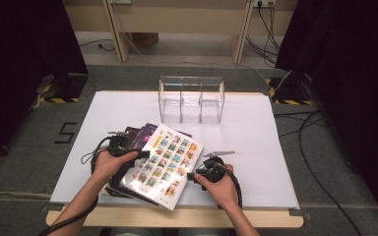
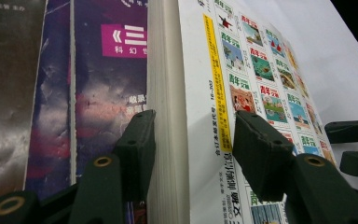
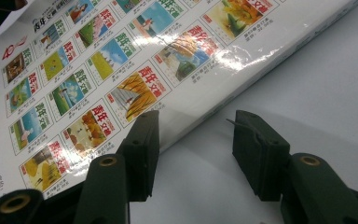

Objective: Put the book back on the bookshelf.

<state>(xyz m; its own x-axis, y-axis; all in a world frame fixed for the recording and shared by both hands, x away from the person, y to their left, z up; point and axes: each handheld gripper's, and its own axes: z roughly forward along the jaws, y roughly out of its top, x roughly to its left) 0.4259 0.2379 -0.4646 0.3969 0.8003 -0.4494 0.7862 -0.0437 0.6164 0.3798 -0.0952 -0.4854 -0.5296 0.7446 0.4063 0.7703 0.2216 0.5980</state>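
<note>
Top book (image 1: 165, 164) at lower centre of the high view, on its stack — not yet lifted. Left tool (image 1: 140, 155) straddles its spine edge, unclenched; right tool (image 1: 193, 176) released beside it. Clear rack (image 1: 191, 101) unfilled.

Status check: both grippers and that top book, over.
Left gripper astride the white picture-grid book, pads at its edges. Right gripper open at its far edge, one jaw over the cover. Dark books underneath.

Grey carpet floor (image 1: 24, 147) surrounds the table (image 1: 256, 219), black curtains (image 1: 24, 44) hang at both sides, a pale wooden frame (image 1: 177, 19) stands behind, cables (image 1: 315, 162) trail across the floor.
</note>
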